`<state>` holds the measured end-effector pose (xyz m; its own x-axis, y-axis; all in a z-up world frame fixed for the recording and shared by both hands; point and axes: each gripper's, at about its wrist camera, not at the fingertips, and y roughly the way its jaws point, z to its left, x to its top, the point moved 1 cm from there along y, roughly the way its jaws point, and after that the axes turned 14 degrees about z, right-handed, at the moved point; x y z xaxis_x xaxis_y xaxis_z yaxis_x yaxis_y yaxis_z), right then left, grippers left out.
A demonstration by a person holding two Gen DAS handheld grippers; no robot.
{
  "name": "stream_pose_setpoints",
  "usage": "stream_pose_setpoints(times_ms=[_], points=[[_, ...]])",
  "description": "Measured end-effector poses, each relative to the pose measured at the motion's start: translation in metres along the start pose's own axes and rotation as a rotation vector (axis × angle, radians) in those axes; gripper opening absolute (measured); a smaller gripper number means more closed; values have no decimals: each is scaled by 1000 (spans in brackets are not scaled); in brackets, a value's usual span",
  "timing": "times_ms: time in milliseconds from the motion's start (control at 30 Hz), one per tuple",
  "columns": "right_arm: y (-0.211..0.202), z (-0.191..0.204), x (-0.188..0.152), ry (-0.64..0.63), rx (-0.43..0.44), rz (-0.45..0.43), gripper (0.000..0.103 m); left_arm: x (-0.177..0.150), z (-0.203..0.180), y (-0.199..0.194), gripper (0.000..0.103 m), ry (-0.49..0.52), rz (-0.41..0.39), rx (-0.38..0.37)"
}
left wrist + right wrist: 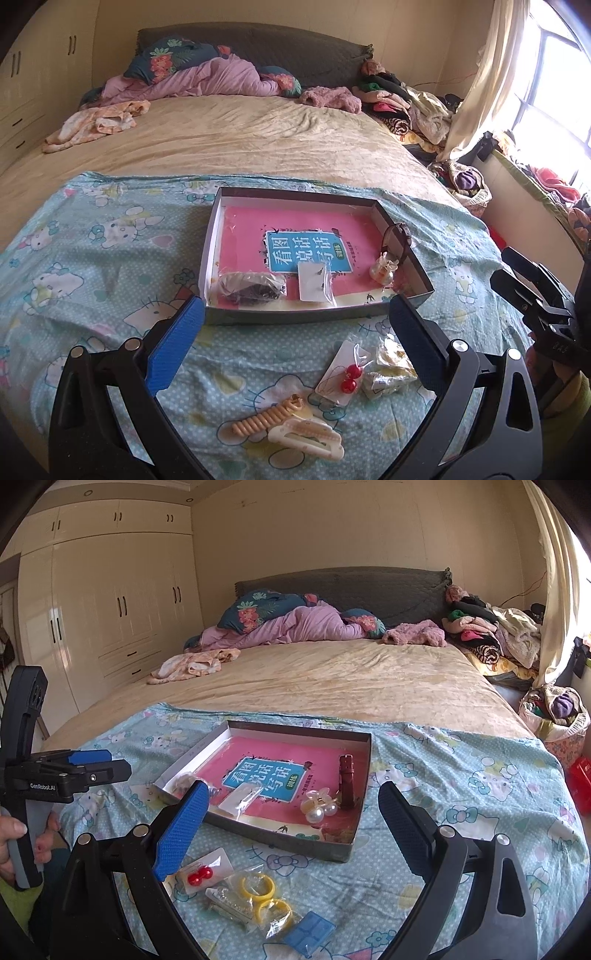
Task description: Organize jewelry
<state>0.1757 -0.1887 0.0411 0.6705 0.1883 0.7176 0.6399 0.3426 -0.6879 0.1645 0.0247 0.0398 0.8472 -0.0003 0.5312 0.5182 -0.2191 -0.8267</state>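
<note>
Bedroom scene: a bed [332, 679] with a beige cover, and a Hello Kitty sheet [110, 258] spread over its near end. On the sheet sits a shallow box [214, 236] lined with a pink booklet [255, 236]. Inside the box we see a bagged dark piece [251, 288] at the near left, a small white card in plastic [314, 284] beside it, a pearl hair clip [319, 806] and a dark red watch strap [346, 781] at the right side (the strap leans on the right wall).

Outside the box, on the sheet nearer to us: a card with red bead earrings [347, 376], bagged yellow rings [258, 886], a silvery clip in plastic [229, 904], a blue square piece [308, 932], a cream spiral hair tie [266, 415] and a cream claw clip [306, 439].

We see the left tongs [295, 314] spread wide, nothing between the blue pads, hovering over the near edge of the box. Right tongs [291, 805] also stand wide apart and empty, above the loose items. A hand [14, 842] grips the left tool's handle at the far left of the right wrist view.
</note>
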Motion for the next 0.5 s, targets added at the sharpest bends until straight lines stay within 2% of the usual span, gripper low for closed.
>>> stream_pose_setpoints(times_ms=[500], points=[[-5, 18, -21, -29, 29, 51, 93, -27, 3, -12, 93, 4, -2, 21]])
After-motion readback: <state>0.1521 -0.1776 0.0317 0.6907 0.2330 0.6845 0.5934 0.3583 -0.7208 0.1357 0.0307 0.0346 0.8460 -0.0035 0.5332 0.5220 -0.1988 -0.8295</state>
